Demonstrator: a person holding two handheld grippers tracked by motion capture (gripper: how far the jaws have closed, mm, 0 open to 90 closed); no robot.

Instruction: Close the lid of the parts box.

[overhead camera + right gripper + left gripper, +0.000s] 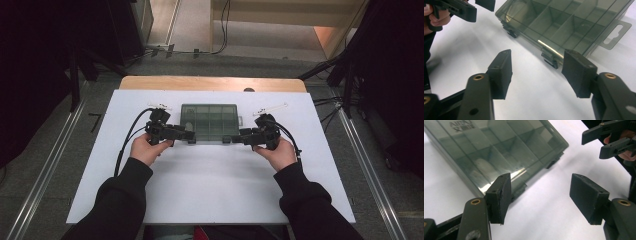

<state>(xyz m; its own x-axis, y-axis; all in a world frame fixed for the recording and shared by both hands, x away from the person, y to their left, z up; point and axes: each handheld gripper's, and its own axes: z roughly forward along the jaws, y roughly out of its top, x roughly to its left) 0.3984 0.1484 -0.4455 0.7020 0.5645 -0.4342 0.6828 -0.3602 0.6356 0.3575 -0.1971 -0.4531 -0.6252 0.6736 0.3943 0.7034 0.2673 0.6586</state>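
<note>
Compartment box (209,121), smoke-tinted clear plastic, lid closed; internal dividers form a grid of cells that look empty. Location: flat on the white table (215,185), at the middle of its far half. Fittings: two dark latches (550,60) on the near long edge, a hang tab (616,33) on the short end to the person's right, embossed lettering on the lid.

Handling, as judged: light, rigid, thin-walled; the glossy lid looks slippery and would likely flex or crack under a hard pinch. Best holds are the two short ends, squeezed evenly, or the latch tabs when the lid is to be opened; the hang tab is too flimsy to bear a lift.

Tools: left gripper (189,135) lies level at the box's near left corner, jaws spread wide, one pad just beside the box edge, nothing pinched. Right gripper (243,136) lies level at the near right corner, jaws likewise spread, near a latch, gripping nothing.
</note>
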